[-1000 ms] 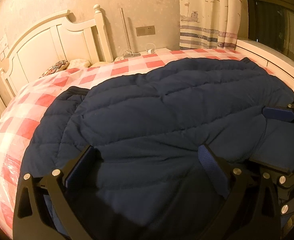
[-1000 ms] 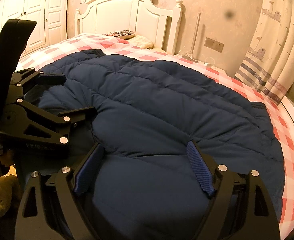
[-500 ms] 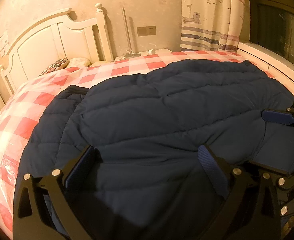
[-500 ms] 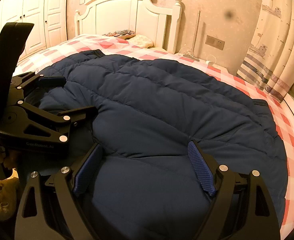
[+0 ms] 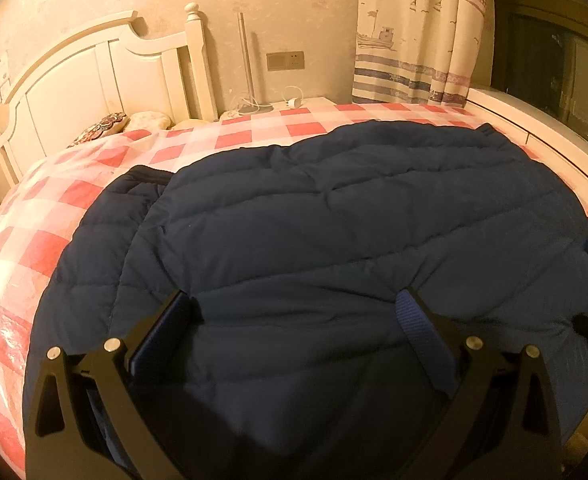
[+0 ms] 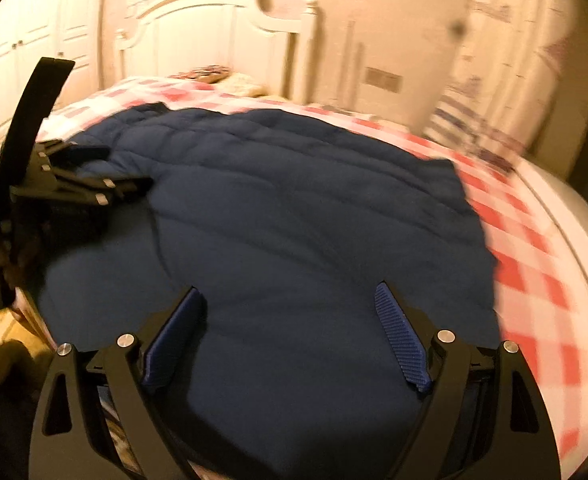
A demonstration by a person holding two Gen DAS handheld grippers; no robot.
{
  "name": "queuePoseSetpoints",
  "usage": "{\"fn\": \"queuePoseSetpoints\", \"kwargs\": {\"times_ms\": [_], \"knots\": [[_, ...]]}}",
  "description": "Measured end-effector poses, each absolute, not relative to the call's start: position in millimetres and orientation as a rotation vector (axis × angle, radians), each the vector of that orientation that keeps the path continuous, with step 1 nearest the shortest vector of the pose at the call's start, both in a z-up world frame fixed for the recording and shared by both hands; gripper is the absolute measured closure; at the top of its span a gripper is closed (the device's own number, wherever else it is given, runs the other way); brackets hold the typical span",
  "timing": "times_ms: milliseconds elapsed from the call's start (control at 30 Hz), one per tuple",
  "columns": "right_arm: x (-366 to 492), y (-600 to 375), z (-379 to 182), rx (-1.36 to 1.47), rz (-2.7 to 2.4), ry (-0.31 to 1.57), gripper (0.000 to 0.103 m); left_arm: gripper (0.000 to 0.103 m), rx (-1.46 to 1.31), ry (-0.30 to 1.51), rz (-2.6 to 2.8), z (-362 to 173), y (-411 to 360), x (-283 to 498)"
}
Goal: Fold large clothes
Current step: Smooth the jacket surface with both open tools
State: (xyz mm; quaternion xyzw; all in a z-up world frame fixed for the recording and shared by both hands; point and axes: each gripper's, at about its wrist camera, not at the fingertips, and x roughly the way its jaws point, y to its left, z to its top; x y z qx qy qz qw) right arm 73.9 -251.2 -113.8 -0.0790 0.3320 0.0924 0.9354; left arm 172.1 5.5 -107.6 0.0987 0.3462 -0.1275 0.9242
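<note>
Navy quilted jacket (image 5: 334, 248) is lying spread across a bed (image 5: 53, 240) covered in a red-and-white checked sheet, filling most of both wrist views; its near edge is hanging toward the cameras and a sleeve or side panel is lying folded under along the side toward the headboard (image 5: 93, 76). Left gripper (image 5: 294, 320) is hovering low over the near part of the jacket, its jaws standing wide apart with the blue pads on either side of a puffed ridge of fabric; whether the pads are touching the cloth cannot be told, and nothing is pinched between them. Right gripper (image 6: 289, 312) is likewise standing spread wide over the near hem, its ribbed blue pads clear of each other and gripping nothing; its view is smeared with motion blur. In the right wrist view the left gripper (image 6: 105, 176) is showing from the side at the jacket's left edge, just beside the fabric; in the left wrist view a blue pad of the right gripper is peeking in at the right margin. Curtains (image 5: 422, 28) are hanging beyond the bed; a small bedside table (image 5: 285, 106) with cables is standing by the wall.
</note>
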Motion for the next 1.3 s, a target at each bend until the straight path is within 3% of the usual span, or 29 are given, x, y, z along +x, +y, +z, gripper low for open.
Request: {"fn": "queuePoseSetpoints", "kwargs": {"times_ms": [267,467,567,600,767,933,1000,1067,1300], "knots": [[33.9,-316.0,-103.8,-0.006,0.051,0.693,0.023,0.002,0.085,0.671,-0.069,-83.9,86.3,131.8],[52.3,-354.2,-134.6,0.191,0.049,0.742,0.019,0.002,-0.12,0.784,-0.075,-117.2,156.8,140.9],[58.6,-359.2,-136.6,0.247,0.049,0.773,0.019,0.004,-0.071,0.765,-0.003,-104.1,146.7,134.9],[57.9,-356.4,-130.5,0.218,0.01,0.778,0.019,0.011,-0.052,0.728,0.014,-95.0,141.3,127.0],[33.5,-315.3,-84.3,0.021,-0.041,0.618,0.022,0.01,0.004,0.612,-0.081,-62.2,100.5,100.8],[45.0,-237.8,-83.8,-0.131,0.138,0.612,0.022,0.005,0.157,0.726,-0.122,-101.8,52.1,113.5],[54.8,-214.3,-107.6,-0.218,0.15,0.674,0.021,0.002,0.196,0.676,-0.119,-113.9,49.3,112.0],[54.9,-216.5,-118.8,-0.206,0.139,0.646,0.013,0.002,0.212,0.679,-0.128,-114.3,48.1,111.3],[59.1,-237.4,-121.3,-0.117,0.144,0.677,0.007,0.002,0.204,0.693,-0.122,-115.5,48.8,115.8]]}}
